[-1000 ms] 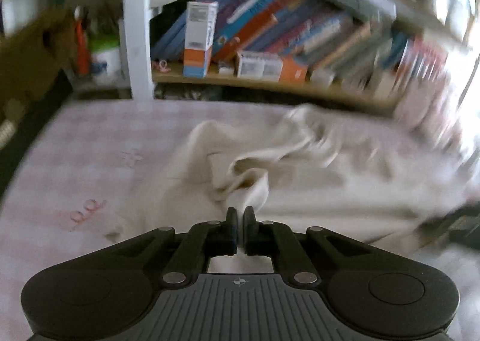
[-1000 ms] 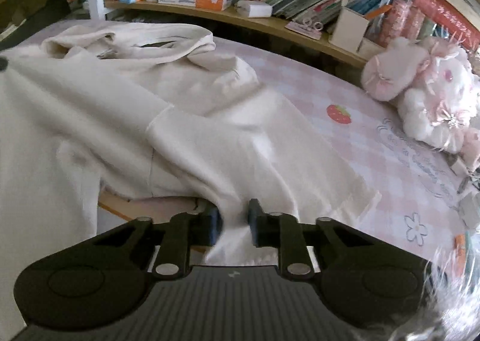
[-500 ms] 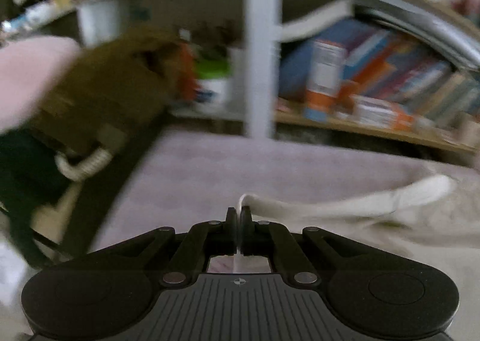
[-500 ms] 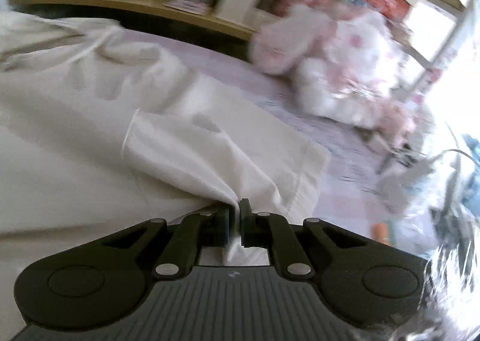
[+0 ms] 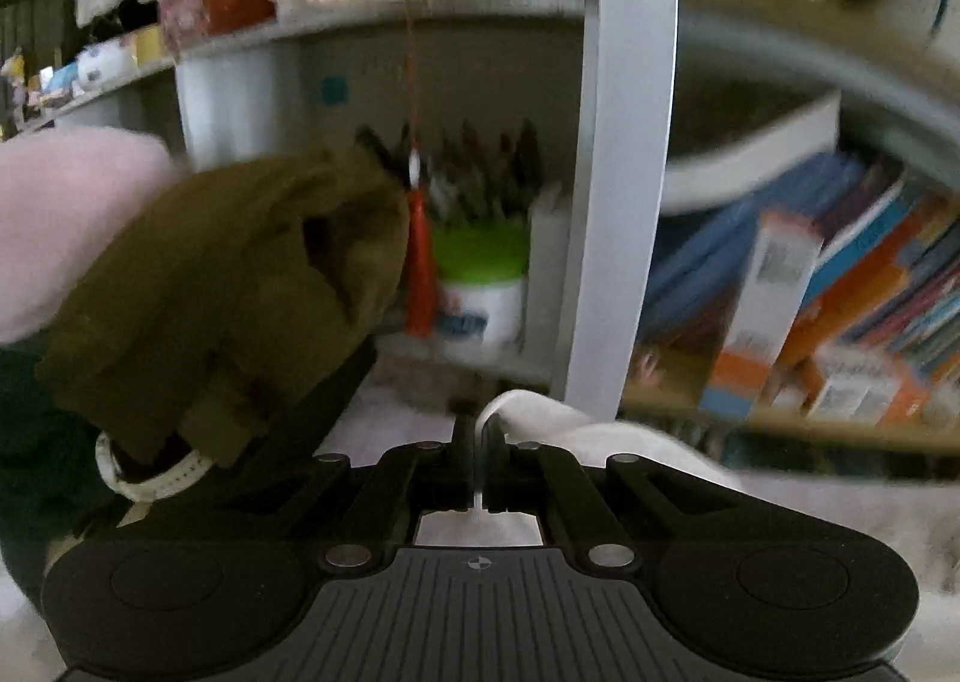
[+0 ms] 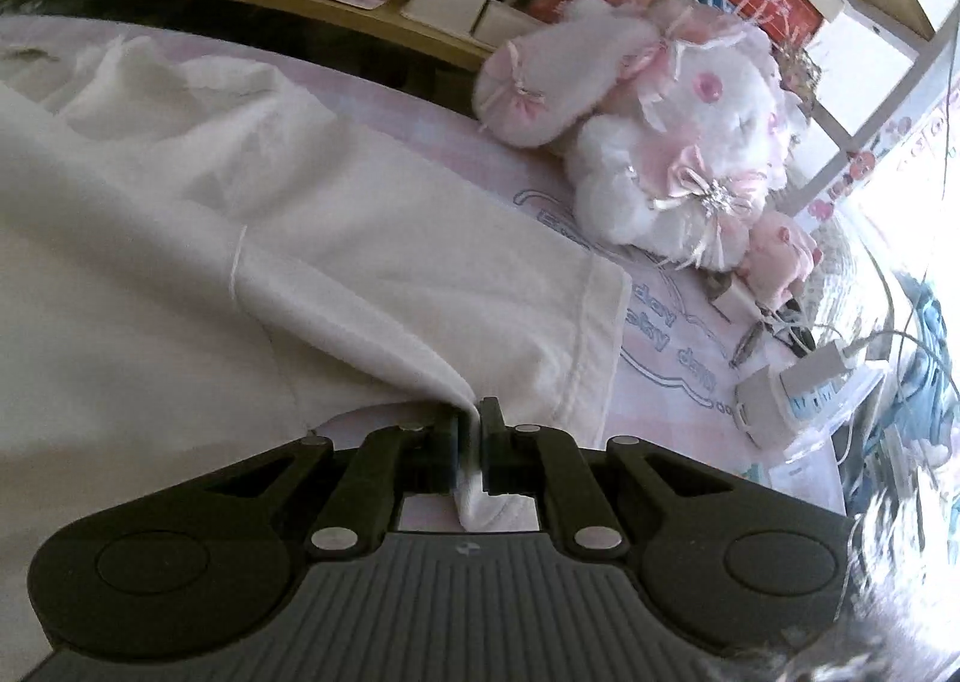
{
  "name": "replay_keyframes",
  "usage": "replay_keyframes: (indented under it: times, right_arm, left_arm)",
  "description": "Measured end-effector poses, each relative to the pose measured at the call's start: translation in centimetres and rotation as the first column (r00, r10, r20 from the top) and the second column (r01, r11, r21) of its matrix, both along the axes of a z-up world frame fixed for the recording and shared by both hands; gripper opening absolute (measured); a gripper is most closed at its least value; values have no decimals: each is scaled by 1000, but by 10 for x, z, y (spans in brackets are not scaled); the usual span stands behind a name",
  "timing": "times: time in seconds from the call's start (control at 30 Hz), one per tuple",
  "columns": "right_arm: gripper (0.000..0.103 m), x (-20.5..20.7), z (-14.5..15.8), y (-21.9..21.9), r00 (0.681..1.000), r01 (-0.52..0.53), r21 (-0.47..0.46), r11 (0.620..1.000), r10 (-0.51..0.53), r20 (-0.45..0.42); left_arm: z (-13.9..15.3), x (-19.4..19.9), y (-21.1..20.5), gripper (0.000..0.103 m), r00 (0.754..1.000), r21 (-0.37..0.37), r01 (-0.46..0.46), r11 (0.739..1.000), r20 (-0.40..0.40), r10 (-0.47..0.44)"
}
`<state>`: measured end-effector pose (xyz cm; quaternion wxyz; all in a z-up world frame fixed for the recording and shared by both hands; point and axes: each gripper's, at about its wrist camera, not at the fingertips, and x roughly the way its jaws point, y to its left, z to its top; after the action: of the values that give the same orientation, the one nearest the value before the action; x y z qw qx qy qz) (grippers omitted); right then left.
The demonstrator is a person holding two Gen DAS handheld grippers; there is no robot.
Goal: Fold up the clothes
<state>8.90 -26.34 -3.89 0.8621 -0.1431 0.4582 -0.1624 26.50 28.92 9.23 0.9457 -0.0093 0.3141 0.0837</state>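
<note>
A cream-white garment (image 6: pixel 210 238) lies spread over the pink checked bed cover (image 6: pixel 666 382). My right gripper (image 6: pixel 472 418) is shut on a pinched fold of this garment near its hemmed edge (image 6: pixel 591 346), and the cloth pulls taut away to the left. In the left wrist view my left gripper (image 5: pixel 478 433) is shut on another edge of the cream garment (image 5: pixel 606 436), which trails off to the right behind the finger. That view is blurred.
A white shelf post (image 5: pixel 618 190) and leaning books (image 5: pixel 840 286) stand ahead of the left gripper, with an olive-brown garment (image 5: pixel 228 286) on the left. Pink and white plush toys (image 6: pixel 660 142), chargers and cables (image 6: pixel 804 376) sit right of the right gripper.
The left gripper swung left and lifted with the cloth edge, facing the shelf post now. The right gripper closed on the fold and turned right toward the plush toys.
</note>
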Motion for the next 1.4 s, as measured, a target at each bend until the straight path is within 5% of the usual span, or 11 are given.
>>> replay_keyframes:
  times: [0.13, 0.2, 0.3, 0.47, 0.63, 0.83, 1.03, 1.4]
  right_arm:
    - [8, -1, 1, 3, 1000, -7, 7, 1000, 7, 6]
    - [13, -6, 4, 2, 1000, -11, 28, 1000, 10, 19]
    - [27, -16, 9, 1, 999, -17, 71, 997, 15, 41]
    - [35, -49, 26, 4, 995, -28, 213, 977, 7, 96]
    - [45, -87, 33, 15, 997, -27, 441, 897, -10, 81]
    - [48, -117, 30, 38, 998, -64, 561, 825, 62, 23]
    - [50, -135, 37, 62, 973, -216, 516, 829, 227, 42]
    - [50, -168, 44, 98, 887, -444, 448, 776, 452, 96]
  left_arm:
    - [-27, 5, -14, 16, 984, 122, 61, 991, -171, -40]
    - [-31, -12, -23, 38, 982, 176, 96, 980, -175, -64]
    - [-29, -55, -39, 48, 983, 207, 157, 966, -129, -132]
    - [-26, -133, -84, 59, 962, 140, 253, 957, -144, -233]
    - [-47, -203, -130, 63, 932, 32, 285, 958, -245, -269]
    - [-64, -261, -168, 71, 926, -36, 271, 962, -263, -271]
    - [-69, -288, -200, 71, 937, 7, 242, 970, -261, -232]
    - [-61, -333, -215, 79, 970, 35, 174, 984, -176, -166]
